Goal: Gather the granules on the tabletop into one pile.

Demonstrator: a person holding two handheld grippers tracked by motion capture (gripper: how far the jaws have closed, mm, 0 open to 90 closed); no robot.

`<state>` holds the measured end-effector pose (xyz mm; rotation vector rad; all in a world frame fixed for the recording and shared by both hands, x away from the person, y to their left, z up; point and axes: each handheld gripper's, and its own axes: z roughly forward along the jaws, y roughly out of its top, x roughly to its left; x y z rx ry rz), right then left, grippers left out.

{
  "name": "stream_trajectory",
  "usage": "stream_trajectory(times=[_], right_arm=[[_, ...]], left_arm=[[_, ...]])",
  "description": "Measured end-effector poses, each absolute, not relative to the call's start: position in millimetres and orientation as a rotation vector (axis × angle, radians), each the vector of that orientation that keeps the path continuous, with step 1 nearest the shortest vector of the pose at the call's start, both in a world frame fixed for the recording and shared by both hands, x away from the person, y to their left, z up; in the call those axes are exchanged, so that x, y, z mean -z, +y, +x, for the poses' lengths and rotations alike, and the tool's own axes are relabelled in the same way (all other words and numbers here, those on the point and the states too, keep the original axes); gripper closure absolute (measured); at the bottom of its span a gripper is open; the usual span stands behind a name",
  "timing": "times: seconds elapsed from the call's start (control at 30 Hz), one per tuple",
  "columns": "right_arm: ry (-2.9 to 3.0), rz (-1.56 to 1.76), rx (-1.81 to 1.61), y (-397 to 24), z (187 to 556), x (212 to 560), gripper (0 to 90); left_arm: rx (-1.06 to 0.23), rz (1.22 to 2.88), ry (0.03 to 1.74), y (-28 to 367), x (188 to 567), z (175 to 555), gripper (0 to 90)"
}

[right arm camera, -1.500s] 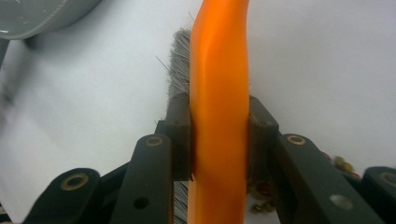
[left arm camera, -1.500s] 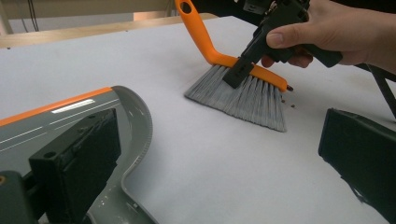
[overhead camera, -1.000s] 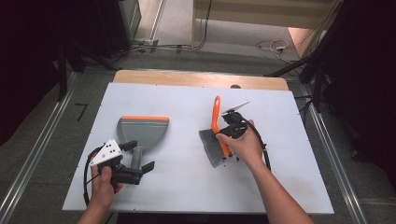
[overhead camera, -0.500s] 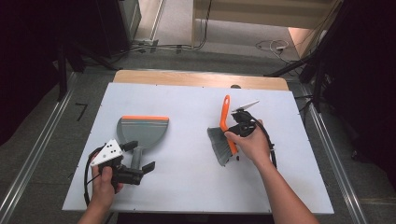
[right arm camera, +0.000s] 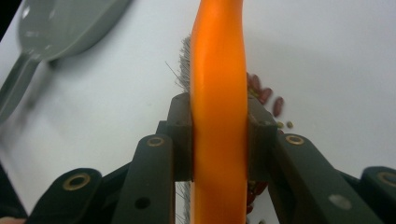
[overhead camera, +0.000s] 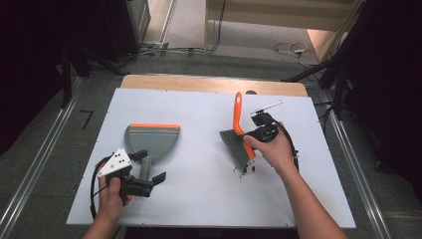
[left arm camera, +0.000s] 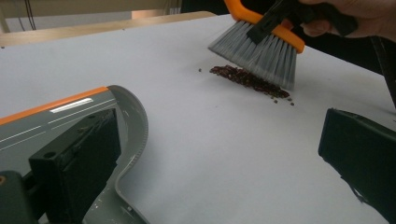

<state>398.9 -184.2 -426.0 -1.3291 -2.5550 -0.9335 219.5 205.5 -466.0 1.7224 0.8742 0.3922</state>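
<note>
A grey dustpan (overhead camera: 152, 139) with an orange lip lies at the table's left, its handle pointing toward me. My left gripper (overhead camera: 149, 172) rests at that handle with its jaws wide apart; in the left gripper view (left arm camera: 219, 154) one jaw sits against the dustpan (left arm camera: 70, 116) and the other stands far off. My right gripper (overhead camera: 245, 134) is shut on the orange handle of a grey-bristled brush (overhead camera: 235, 144), seen close up (right arm camera: 219, 135). The brush (left arm camera: 261, 51) hangs tilted just above a small pile of dark red beans (left arm camera: 247, 79), which lie on the table (overhead camera: 246, 169).
The white table top (overhead camera: 199, 199) has a wooden strip (overhead camera: 209, 83) along its far edge. Cables (overhead camera: 293, 50) lie on the floor beyond, and metal rails run along both sides. Open white surface lies between dustpan and beans.
My right hand has carried the brush to the right and lifted it, uncovering the beans beneath the bristles. The left hand and the dustpan have stayed put.
</note>
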Motion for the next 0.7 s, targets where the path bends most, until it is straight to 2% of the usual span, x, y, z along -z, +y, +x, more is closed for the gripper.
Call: stream_trajectory(times=[0.23, 0.33, 0.7], right_arm=[[-2.885, -1.003, 0.817, -179.0, 376.3, 398.5, 67.8], [-2.994, -0.813, 0.762, -182.8, 366.6, 400.0, 67.8], [-3.06, -0.532, 0.574, -187.3, 322.2, 410.8, 68.1]], left_arm=[[-0.392, 1.714, 0.874, 205.8, 465.1, 218.5, 0.0], [-0.39, 1.711, 0.875, 205.9, 465.1, 218.9, 0.0], [-0.391, 1.713, 0.876, 204.5, 464.7, 218.9, 0.0]])
